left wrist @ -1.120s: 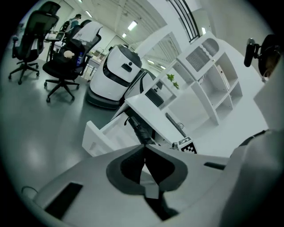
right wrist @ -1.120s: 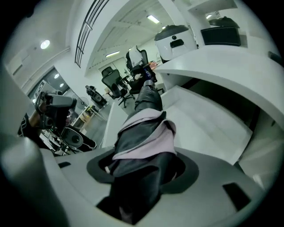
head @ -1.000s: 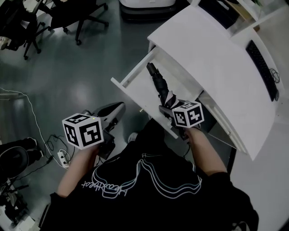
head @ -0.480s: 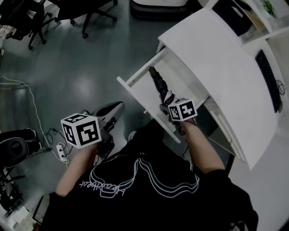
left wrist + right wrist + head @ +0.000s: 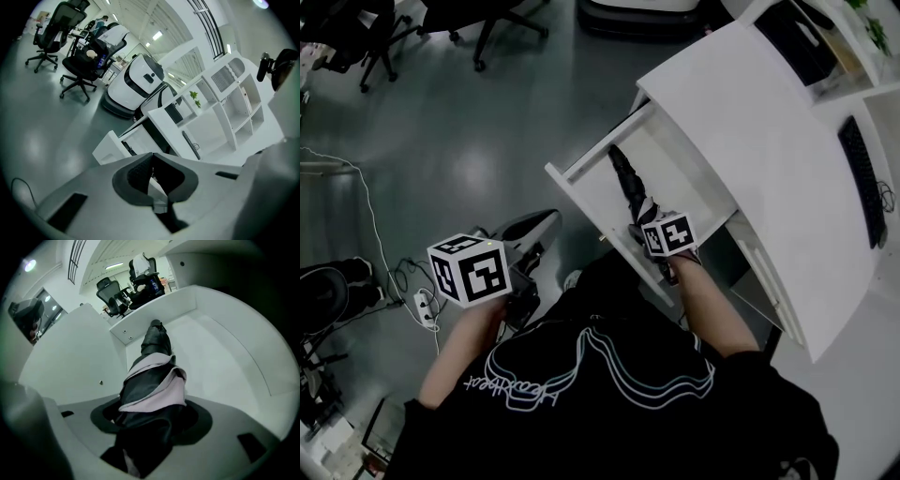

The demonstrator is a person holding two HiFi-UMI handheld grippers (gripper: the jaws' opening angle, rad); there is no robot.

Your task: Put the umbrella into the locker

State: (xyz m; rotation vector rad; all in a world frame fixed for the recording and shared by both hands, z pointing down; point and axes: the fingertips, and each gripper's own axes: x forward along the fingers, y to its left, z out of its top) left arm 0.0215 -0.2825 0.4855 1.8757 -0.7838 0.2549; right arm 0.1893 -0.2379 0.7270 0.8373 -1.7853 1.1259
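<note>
A folded black umbrella (image 5: 624, 180) with pale stripes lies lengthwise inside the open white locker drawer (image 5: 581, 199), its tip toward the drawer's far end. My right gripper (image 5: 655, 231) points steeply down over the drawer's near end. It grips the umbrella's (image 5: 151, 380) near end while its jaws are opening. In the right gripper view the drawer wall (image 5: 154, 310) rises around the umbrella. My left gripper (image 5: 544, 227) hovers over the floor left of the drawer, shut with nothing in it (image 5: 151, 169).
The drawer sticks out of a white cabinet (image 5: 750, 112) on the right. A keyboard (image 5: 862, 178) lies on a surface beyond it. Office chairs (image 5: 487, 19) stand at the far left. Cables and a power strip (image 5: 422, 302) lie on the floor at left. White shelving (image 5: 229, 108) stands behind.
My right gripper has sunk with the umbrella, which now lies lower inside the drawer. The left gripper has stayed about where it was.
</note>
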